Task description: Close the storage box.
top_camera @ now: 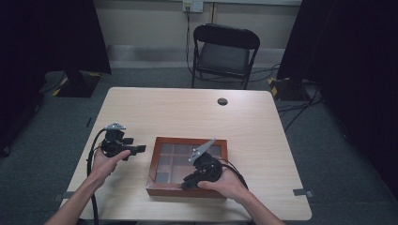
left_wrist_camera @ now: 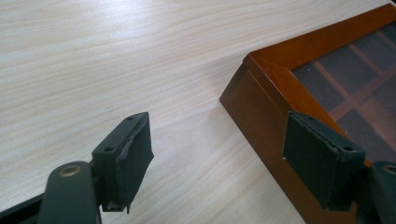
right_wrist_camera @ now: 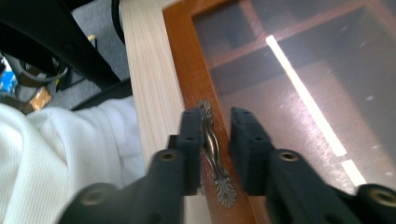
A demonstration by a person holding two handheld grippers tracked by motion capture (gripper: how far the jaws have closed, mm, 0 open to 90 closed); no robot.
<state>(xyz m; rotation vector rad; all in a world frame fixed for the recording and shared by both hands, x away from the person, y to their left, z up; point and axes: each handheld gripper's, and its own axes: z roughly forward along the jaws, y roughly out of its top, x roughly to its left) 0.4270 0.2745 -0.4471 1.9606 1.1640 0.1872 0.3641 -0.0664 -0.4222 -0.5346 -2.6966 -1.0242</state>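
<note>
A shallow brown wooden box (top_camera: 190, 140) with a glass lid and dark compartments lies on the table's near middle. On its front rim is a small ornate metal handle (right_wrist_camera: 211, 144). My right gripper (right_wrist_camera: 217, 114) straddles that handle: one pad (right_wrist_camera: 191, 135) touches it, the other stands a little off, so the jaws are narrowly open. In the high view the right gripper (top_camera: 185, 183) sits over the box's front edge. My left gripper (top_camera: 138, 150) is wide open at the box's left side (left_wrist_camera: 261, 107), one jaw over bare table, the other over the box's rim, with nothing held.
The light wooden table (top_camera: 187, 112) has a round cable hole (top_camera: 222, 101) at the back. A black folding chair (top_camera: 224, 51) stands beyond it, between dark curtains. White clothing (right_wrist_camera: 56, 149) of the person lies just past the table's near edge.
</note>
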